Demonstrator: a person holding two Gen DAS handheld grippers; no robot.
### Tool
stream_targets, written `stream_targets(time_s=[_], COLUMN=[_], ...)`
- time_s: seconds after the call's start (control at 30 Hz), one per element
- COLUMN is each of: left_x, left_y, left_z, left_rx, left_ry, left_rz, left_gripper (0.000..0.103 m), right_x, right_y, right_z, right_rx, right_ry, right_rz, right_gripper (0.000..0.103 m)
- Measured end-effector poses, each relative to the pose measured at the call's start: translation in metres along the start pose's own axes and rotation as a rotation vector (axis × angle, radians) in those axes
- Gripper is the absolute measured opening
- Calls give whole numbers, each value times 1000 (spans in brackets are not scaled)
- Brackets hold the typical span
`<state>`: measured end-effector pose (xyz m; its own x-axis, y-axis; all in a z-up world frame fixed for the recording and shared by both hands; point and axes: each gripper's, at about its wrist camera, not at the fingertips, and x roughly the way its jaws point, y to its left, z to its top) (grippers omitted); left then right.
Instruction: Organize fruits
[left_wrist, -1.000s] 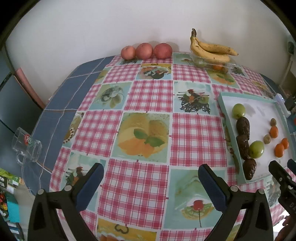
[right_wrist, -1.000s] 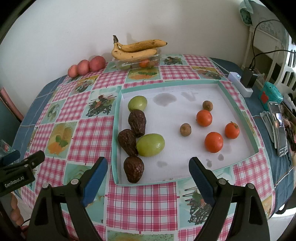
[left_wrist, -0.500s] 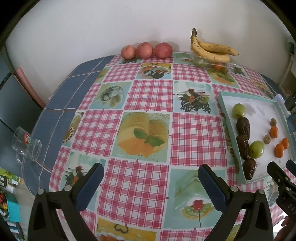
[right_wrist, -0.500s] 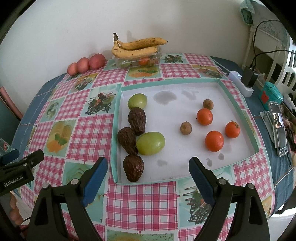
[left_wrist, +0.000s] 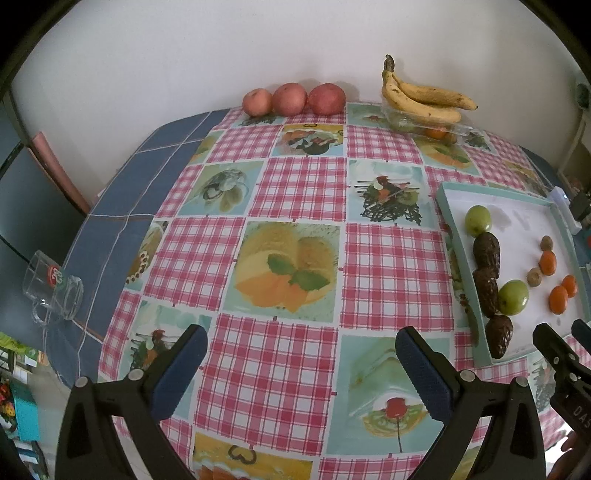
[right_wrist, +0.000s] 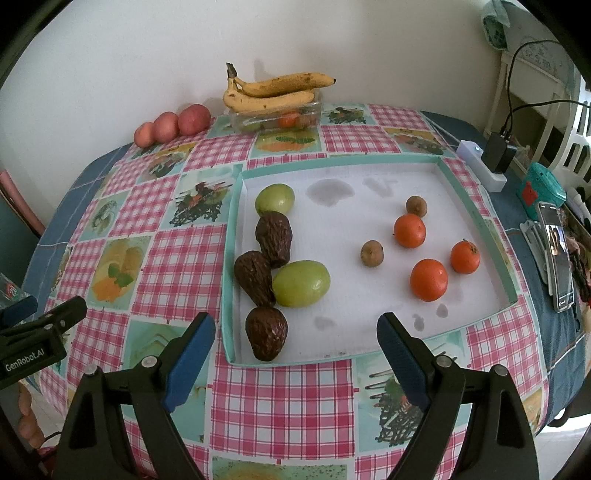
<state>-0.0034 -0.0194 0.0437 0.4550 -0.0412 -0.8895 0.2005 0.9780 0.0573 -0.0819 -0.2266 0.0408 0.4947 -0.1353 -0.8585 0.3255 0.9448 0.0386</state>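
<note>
"GenRobot.AI" on left tongs (right_wrist: 40, 317)

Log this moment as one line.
left tool open, empty | right tool open, empty | tray: nearest brown fruit ungrasped

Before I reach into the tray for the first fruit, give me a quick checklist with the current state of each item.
1. Right hand-held gripper open and empty: ok.
2. Left hand-held gripper open, clear of the tray: ok.
3. Nearest dark brown fruit unobstructed, just ahead of the right gripper: ok.
4. Fruits already grouped by kind: not ok; green fruit touches the brown ones, oranges are mixed with small brown fruits.
5. Free space on the tray floor: ok.
6. Fruit firmness or grip security: cannot tell.
</note>
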Motion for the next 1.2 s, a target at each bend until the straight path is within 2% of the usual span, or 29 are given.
stream_targets(time_s=[1.2], left_x=[2], left_y=[1], left_z=[-2], left_rx=[-2], left_ry=[6], left_rz=[3], left_gripper=[103], right_x=[3], right_y=[1], right_z=[-2], right_rx=[-12], right_ry=[11], right_rz=[-1], right_gripper=[90])
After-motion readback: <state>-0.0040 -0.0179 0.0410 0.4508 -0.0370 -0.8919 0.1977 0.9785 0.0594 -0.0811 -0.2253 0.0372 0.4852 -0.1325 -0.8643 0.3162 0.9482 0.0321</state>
